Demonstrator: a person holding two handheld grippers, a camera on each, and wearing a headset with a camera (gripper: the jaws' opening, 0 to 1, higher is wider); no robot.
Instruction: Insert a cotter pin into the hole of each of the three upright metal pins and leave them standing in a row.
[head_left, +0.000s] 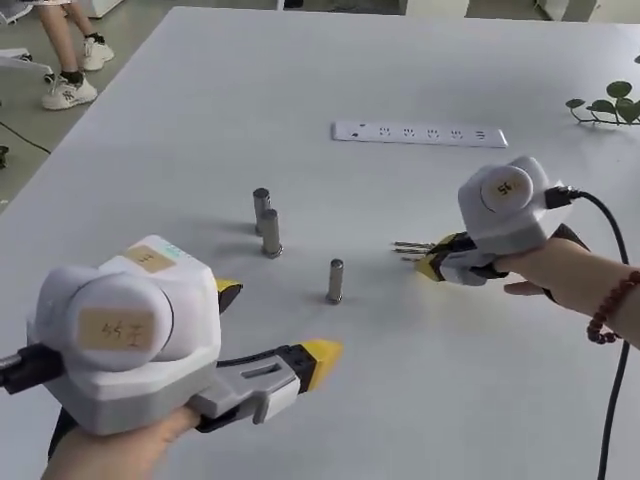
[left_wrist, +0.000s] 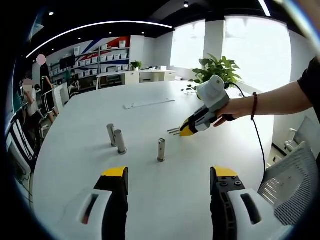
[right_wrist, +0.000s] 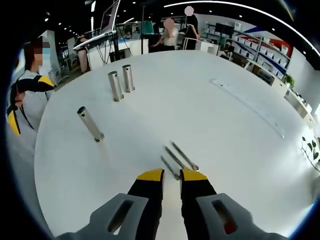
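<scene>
**3 cotter pins on the table, 3 metal pins waiting**

here we go: the right gripper (right_wrist: 171, 176) sits low over the table (head_left: 450, 400), its jaws drawn almost together with only a sliver between them. its nose is right at the end of the nearest of the cotter pins (head_left: 412, 250). we cannot tell whether it is pinching that one or only touching it. the left gripper (left_wrist: 170, 172) hangs close to us, jaws wide apart, holding nothing.

how will they handle? we judge the cotter pins to be light, thin, stiff wire. they lie flat on a smooth top, so they will be fiddly to lift and quick to skid or twist in the jaws. we would take one near its head end and leave the legs free to lead into the hole. the metal pins (head_left: 335, 280) look solid but tall on a small foot, so a sideways push could topple one. the free gripper could steady the shaft low down.

the count:
- 3 cotter pins lie side by side.
- 3 metal pins stand upright, 2 close together at the back and 1 apart, nearer us.
- no cotter pin is in any metal pin.
</scene>
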